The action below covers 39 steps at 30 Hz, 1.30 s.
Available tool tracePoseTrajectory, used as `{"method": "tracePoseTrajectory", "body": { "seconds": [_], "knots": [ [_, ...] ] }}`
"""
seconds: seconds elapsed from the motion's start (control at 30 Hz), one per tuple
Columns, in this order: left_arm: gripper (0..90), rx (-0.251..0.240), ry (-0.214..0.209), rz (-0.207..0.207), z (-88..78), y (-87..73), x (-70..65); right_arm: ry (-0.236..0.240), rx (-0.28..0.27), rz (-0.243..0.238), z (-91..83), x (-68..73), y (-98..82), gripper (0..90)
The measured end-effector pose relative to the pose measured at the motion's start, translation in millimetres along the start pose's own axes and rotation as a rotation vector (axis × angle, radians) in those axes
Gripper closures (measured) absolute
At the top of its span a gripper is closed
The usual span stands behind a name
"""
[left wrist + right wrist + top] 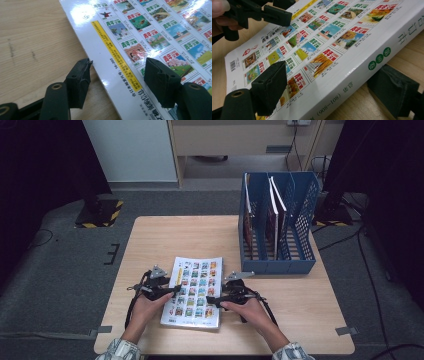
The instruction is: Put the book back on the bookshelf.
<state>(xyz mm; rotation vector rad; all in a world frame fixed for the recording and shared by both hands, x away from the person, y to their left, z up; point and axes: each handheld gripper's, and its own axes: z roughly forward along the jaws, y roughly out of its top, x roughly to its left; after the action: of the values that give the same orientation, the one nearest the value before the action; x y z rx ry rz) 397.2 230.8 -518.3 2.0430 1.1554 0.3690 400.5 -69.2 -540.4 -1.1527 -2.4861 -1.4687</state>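
At the table's near edge: the book (194, 291) is lying flat on the table (170, 235), cover up, with a gripper being brought in at each long side.
Step in hand: judged to be getting a hold on the book so that it can be lifted, probably toward the blue rack (300, 227) at the far right, where other books are standing.
Left gripper (176, 290): its jaws are being held apart, one pad over the cover (160, 75) and one on the bare wood beside the edge (81, 75); nothing is being pinched.
Right gripper (211, 298): its jaws are being held wide around the spine side, one finger over the cover (272, 82), one down on the table beside the spine (392, 90); no pressing can be made out.
Doing it well: the lower finger should be slid under the edge before closing, and both sides should be closed evenly.
Risk: the glossy cover is likely to be slippery.
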Motion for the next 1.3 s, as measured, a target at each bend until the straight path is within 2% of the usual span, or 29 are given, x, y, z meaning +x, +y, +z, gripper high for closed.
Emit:
{"method": "tracePoseTrajectory", "body": {
  "seconds": [0.2,0.43,0.67,0.83,0.97,1.3],
  "knots": [
    [36.0,-0.009,-0.015,-0.038,1.3,-2.6,1.8,0.003,-0.003,0.009,-0.1,-0.5,0.1,17.3],
    [35.9,-0.015,-0.011,-0.040,1.3,-3.7,0.9,0.011,0.006,0.011,4.7,-2.4,5.9,21.1],
    [35.8,-0.023,-0.021,-0.050,1.7,-5.4,2.0,0.024,0.025,0.053,9.1,-6.2,14.1,27.9],
    [35.6,-0.026,-0.028,-0.059,1.8,-6.4,3.0,0.053,-0.003,0.086,16.0,-6.3,20.7,32.3],
    [35.6,-0.032,-0.035,-0.069,2.1,-7.4,3.8,0.056,0.015,0.080,19.3,-3.2,30.3,32.0],
    [32.8,-0.051,-0.063,-0.088,4.4,-10.9,4.3,0.027,0.049,0.064,21.7,0.6,49.3,32.8]
  ]
}}
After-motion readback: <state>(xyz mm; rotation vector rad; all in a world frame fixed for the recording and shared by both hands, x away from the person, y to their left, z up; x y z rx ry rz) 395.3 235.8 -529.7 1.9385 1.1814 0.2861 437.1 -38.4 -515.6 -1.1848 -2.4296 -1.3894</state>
